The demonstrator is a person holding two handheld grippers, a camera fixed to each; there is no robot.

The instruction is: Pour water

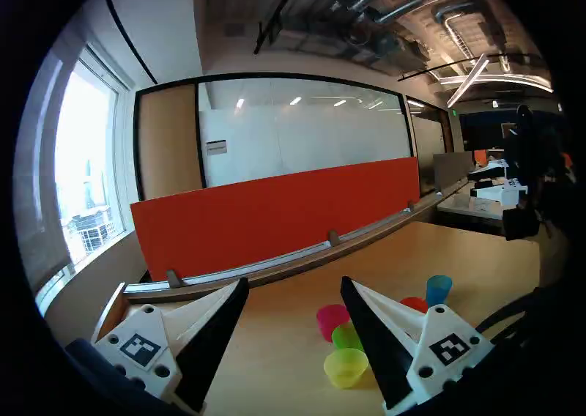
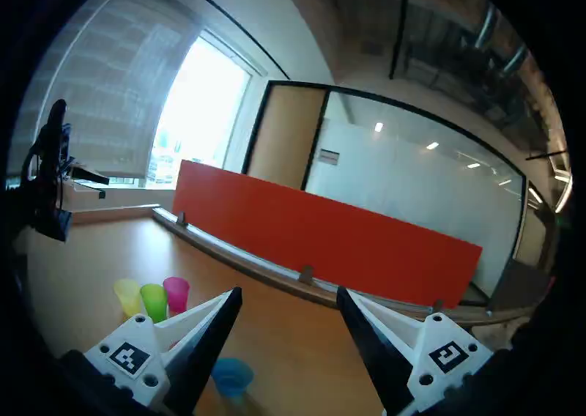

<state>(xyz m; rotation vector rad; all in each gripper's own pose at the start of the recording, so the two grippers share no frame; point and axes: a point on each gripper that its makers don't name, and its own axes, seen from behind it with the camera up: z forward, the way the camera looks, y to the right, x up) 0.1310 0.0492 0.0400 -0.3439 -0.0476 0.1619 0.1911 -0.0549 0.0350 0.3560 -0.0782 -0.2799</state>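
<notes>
The left gripper (image 1: pixel 292 280) and the right gripper (image 2: pixel 287 290) are both open and empty above the tabletop (image 1: pixel 278 357), probably ready to take a cup. The pink cup (image 1: pixel 332 319), green cup (image 1: pixel 344 335) and yellow cup (image 1: pixel 345 366) stand close together at lower centre, and the blue cup (image 1: pixel 439 289) is farther right.

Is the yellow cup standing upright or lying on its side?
Upright. The yellow cup stands on its base on the table, open mouth facing up. Whether it holds water cannot be told.
</notes>
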